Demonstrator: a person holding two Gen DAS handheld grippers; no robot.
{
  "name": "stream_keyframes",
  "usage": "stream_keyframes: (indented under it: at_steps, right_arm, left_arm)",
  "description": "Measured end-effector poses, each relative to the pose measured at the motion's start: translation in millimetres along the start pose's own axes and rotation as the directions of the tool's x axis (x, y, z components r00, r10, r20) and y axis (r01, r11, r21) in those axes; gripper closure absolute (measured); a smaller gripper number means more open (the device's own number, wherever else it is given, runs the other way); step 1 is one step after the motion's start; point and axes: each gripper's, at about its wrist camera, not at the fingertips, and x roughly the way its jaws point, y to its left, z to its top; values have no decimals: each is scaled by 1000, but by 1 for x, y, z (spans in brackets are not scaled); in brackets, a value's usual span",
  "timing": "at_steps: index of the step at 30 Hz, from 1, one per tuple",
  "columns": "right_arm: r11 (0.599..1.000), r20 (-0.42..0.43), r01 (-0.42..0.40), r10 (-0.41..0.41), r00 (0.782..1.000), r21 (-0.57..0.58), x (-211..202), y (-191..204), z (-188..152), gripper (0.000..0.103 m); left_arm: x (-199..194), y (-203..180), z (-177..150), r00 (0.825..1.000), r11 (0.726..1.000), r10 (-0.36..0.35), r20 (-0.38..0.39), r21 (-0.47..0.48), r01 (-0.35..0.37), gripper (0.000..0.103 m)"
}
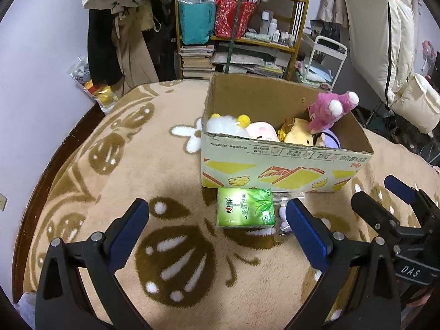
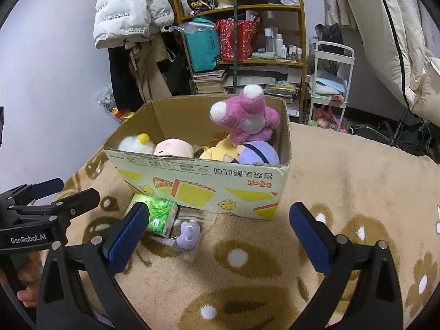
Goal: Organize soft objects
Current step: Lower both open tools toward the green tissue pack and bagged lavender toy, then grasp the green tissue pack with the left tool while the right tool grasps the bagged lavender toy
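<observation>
An open cardboard box [image 1: 283, 169] [image 2: 209, 184] stands on the blanket, holding several plush toys; a pink plush [image 1: 330, 111] [image 2: 244, 118] sticks up above the rim. Against the box front lie a green tissue pack [image 1: 245, 207] [image 2: 161, 214] and a small purple plush in a clear bag [image 2: 188, 233] [image 1: 283, 218]. My left gripper [image 1: 217, 214] is open just short of the tissue pack, nothing between its fingers. My right gripper [image 2: 220, 218] is also open and empty, near the bagged plush. Each gripper shows at the side of the other's view.
The beige blanket with brown flower patterns [image 1: 176, 261] [image 2: 343, 181] covers the surface, with open room around the box. Behind stand a cluttered wooden shelf [image 1: 242, 30], hanging coats [image 1: 121, 33], a white cart [image 2: 330, 82] and white bedding [image 2: 398, 41]. A hand [image 2: 26, 286] holds the left gripper.
</observation>
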Motion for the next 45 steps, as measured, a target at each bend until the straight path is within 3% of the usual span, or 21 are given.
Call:
stream_keyframes:
  at_steps: [12,27,30,45]
  right_arm:
    - [1000,-98,18,-16,995,11,36,-2,-3,0]
    - [1000,-162,1,1,987,14,54,0,-9,0]
    - [1000,-187,-11,14,982,14,60,1,-14,0]
    - [996,-292,-74,56,955,-52,93,29,-36,0]
  left_arm:
    - [44,0,7,996,998,-41,-84,-42,38,5]
    - [68,-9,10,989,998,-54,-137,-16,52,5]
    - [75,-8,10,982,996,-91,-166,-36,86,5]
    - [120,-21,0,943,996,-90,-319,-33,84,5]
